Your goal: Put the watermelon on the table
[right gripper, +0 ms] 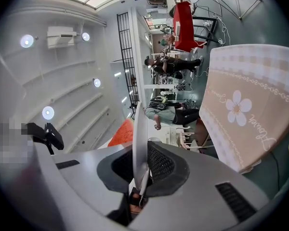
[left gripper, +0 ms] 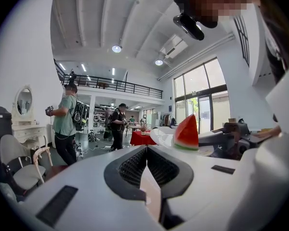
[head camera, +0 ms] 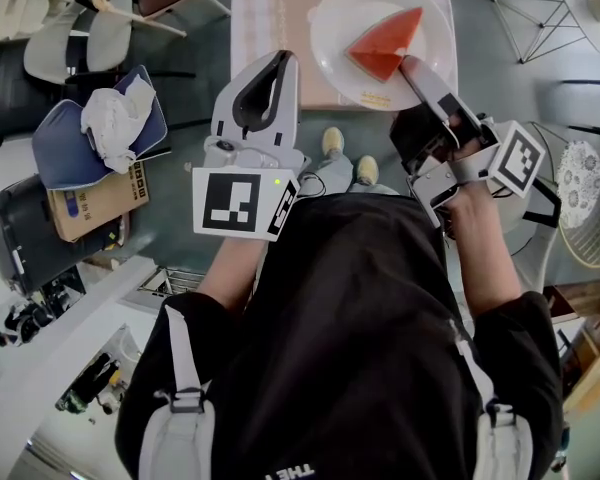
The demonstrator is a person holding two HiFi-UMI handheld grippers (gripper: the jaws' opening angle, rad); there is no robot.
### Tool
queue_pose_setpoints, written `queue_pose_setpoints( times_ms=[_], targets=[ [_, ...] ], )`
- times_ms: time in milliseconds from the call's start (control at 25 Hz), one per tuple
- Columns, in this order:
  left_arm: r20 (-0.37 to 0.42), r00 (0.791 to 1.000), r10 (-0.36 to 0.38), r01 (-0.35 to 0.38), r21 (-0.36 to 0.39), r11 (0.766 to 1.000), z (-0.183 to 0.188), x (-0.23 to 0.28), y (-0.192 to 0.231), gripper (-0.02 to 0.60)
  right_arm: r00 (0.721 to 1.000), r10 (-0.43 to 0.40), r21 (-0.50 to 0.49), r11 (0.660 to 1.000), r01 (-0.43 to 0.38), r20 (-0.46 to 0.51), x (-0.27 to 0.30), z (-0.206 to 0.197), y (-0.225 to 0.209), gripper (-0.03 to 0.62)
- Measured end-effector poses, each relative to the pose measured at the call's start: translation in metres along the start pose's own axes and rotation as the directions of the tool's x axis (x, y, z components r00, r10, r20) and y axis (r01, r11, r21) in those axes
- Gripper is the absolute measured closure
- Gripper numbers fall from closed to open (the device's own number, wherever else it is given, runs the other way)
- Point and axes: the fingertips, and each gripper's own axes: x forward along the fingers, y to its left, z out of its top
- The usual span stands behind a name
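A red watermelon wedge (head camera: 385, 43) lies on a round white plate (head camera: 335, 18). My right gripper (head camera: 412, 68) is shut on the plate's near rim and holds it in the air over the near end of the table (head camera: 280, 8), which has a checked, flowered cloth. In the right gripper view the plate (right gripper: 140, 129) stands edge-on between the jaws, the watermelon (right gripper: 120, 134) shows left of it and the tablecloth (right gripper: 245, 105) fills the right. My left gripper (head camera: 278, 63) is shut and empty, just left of the plate. From the left gripper (left gripper: 147, 150) view the wedge (left gripper: 187, 134) shows ahead to the right.
A chair with a blue cushion and white cloth (head camera: 95, 128), a cardboard box (head camera: 95, 203) and a black case (head camera: 20, 238) stand at the left. A wire frame (head camera: 530, 8) is at the far right. Two people (left gripper: 65, 124) (left gripper: 117, 126) stand across the room.
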Motion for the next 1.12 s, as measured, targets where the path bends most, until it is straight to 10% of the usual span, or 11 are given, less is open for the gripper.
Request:
queue_pose_setpoints(
  times_ms=[1120],
  targets=[
    [0.017,0.998,-0.055,0.055,-0.019,0.998,-0.009,0.043,0.089,0.566,0.996,-0.060,-0.046,0.997,0.063,0.067,0.085,0.010,-0.019,0.562]
  ],
)
